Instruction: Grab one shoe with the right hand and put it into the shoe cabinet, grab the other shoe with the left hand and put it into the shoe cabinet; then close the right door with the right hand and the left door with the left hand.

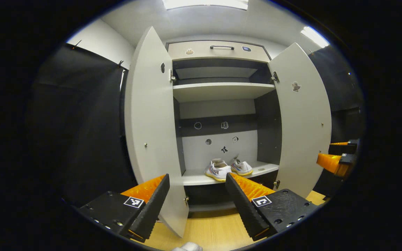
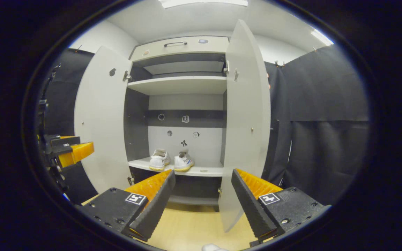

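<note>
Two white shoes sit side by side on the lower shelf of the shoe cabinet: one [image 1: 217,170] [image 2: 159,159] on the left, the other [image 1: 242,167] [image 2: 183,161] on the right. Both cabinet doors stand wide open: the left door [image 1: 152,132] [image 2: 99,118] and the right door [image 1: 304,118] [image 2: 246,118]. My left gripper [image 1: 197,200] is open and empty in front of the left door's edge. My right gripper [image 2: 202,198] is open and empty before the right door's edge. Each gripper shows at the side of the other's view, right [image 1: 337,158] and left [image 2: 66,150].
The cabinet has an upper shelf [image 1: 222,91] and a top drawer with a dark handle [image 1: 222,47]. Small stickers dot the back panel. Black cloth walls flank the cabinet on both sides. A light wooden floor [image 1: 215,230] lies in front.
</note>
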`<state>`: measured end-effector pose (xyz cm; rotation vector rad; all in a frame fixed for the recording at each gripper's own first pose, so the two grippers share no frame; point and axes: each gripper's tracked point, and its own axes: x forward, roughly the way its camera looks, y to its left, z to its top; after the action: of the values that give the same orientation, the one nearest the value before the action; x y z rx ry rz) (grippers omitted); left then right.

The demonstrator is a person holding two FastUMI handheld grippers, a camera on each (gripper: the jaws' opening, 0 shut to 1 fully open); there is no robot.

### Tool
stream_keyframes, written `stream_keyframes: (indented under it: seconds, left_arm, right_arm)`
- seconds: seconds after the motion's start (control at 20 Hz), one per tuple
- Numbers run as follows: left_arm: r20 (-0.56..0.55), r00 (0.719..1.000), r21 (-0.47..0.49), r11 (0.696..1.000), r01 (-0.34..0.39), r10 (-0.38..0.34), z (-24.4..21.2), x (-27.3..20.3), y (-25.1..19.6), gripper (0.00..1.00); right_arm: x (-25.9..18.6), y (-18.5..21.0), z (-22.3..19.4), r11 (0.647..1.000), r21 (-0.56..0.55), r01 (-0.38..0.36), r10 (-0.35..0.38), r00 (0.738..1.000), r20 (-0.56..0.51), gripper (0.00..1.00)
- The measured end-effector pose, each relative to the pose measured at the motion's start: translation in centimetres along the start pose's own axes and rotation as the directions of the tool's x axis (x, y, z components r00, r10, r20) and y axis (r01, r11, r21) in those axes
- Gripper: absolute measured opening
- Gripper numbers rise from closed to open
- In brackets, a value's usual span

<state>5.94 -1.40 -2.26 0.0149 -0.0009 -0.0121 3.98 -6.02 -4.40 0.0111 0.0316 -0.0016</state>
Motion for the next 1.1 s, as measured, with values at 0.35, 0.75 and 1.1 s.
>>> stream_keyframes:
  seconds: [0.35, 0.75, 1.1]
  left_arm:
    - [0.0, 1.0, 0.004, 1.0, 0.003, -0.003, -0.2, -1.8, -0.8, 0.96]
    - [0.0, 1.0, 0.0, 1.0, 0.008, -0.008, 0.0, -1.7, -4.3, 0.96]
    - [-0.003, 0.999, -0.021, 0.999, -0.036, 0.036, 0.2, -2.3, -5.4, 0.96]
  right_arm:
    - [-1.6, -4.6, 0.8, 0.998, -0.022, 0.065, -0.065, 0.998, 0.008, 1.0]
    - [1.0, -19.2, 2.7, 0.957, 0.053, 0.284, -0.285, 0.959, 0.012, 0.96]
    - [4.3, -18.9, 3.2, 0.984, 0.009, 0.18, -0.18, 0.984, -0.013, 0.96]
